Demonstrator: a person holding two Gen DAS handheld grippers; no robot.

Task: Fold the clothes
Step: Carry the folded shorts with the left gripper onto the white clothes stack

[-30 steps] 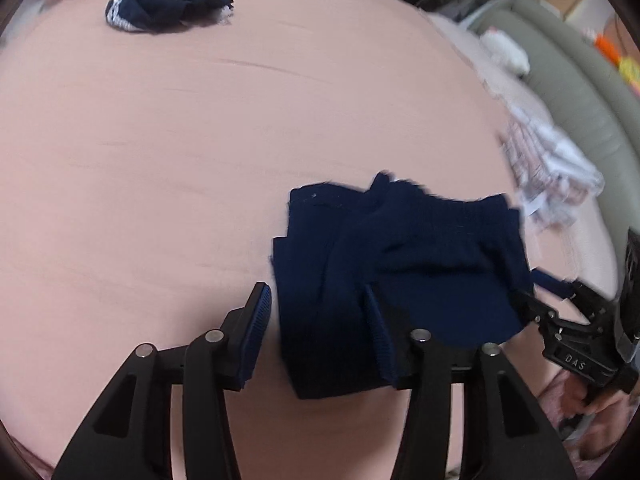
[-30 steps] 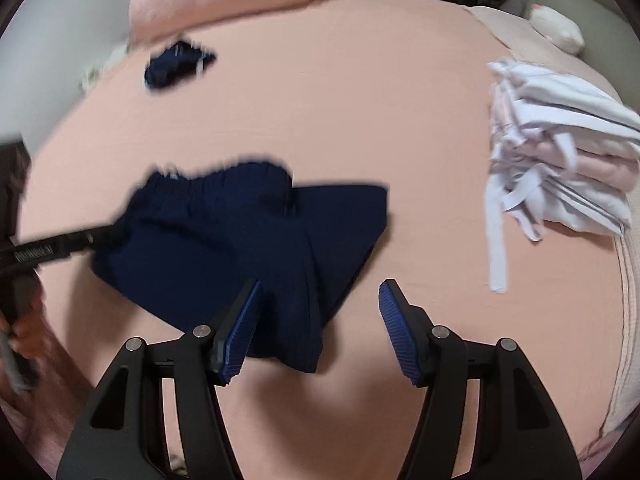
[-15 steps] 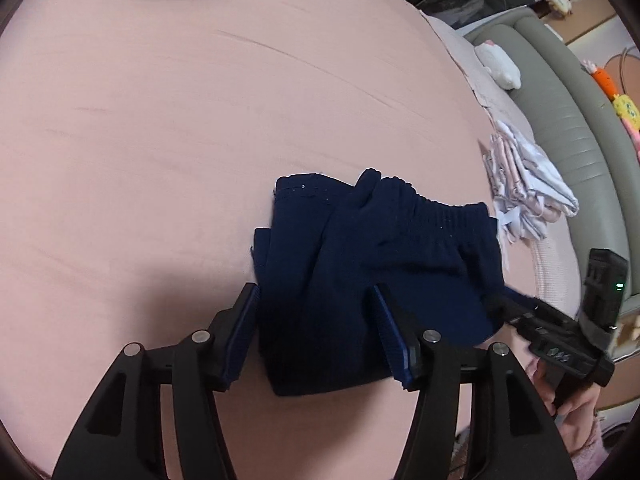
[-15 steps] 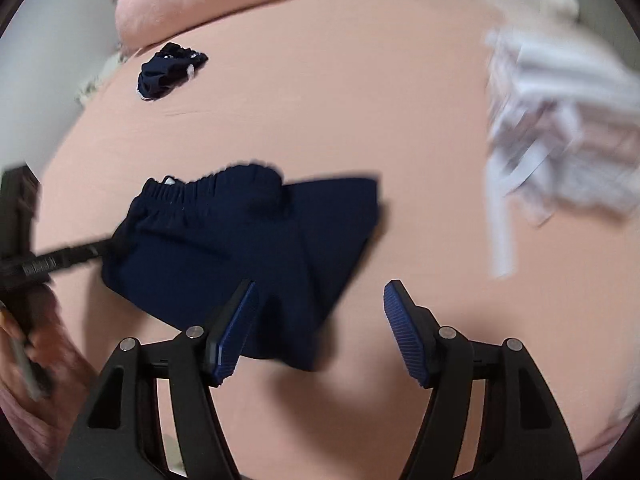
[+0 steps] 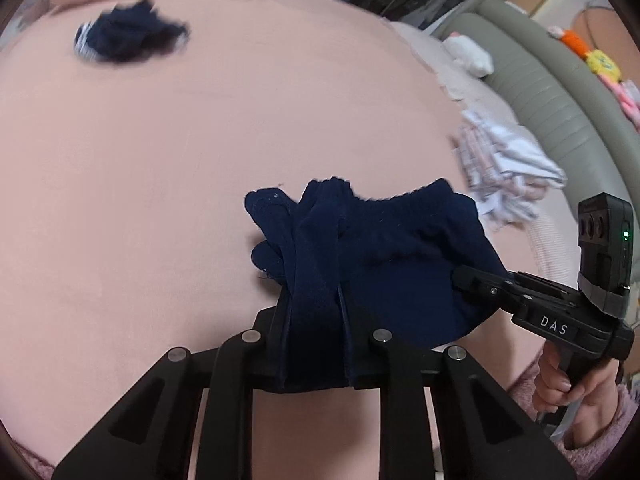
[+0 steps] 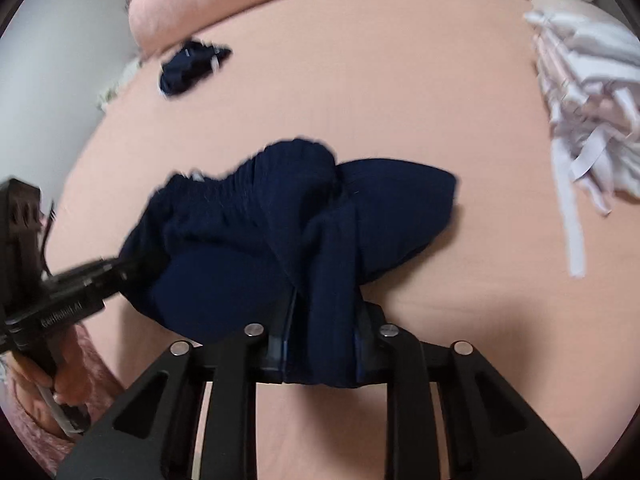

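Note:
Navy blue shorts (image 5: 380, 248) with an elastic waistband are bunched up on the pink bed sheet (image 5: 160, 168). My left gripper (image 5: 314, 320) is shut on the near edge of the shorts. My right gripper (image 6: 324, 336) is shut on another near edge of the same shorts (image 6: 256, 220). Each gripper shows in the other's view, the right one (image 5: 472, 280) at the shorts' right side and the left one (image 6: 116, 268) at their left side. The fabric is lifted a little between them.
A second crumpled navy garment (image 5: 128, 36) lies far back on the bed. A stack of folded white and pink clothes (image 6: 580, 96) sits at the right. A pink pillow (image 6: 208, 4) lies at the head. A grey sofa (image 5: 560, 80) stands beyond the bed.
Both grippers have closed on the near edges of the shorts, which were flat between open jaws before. The shorts are now bunched and raised.

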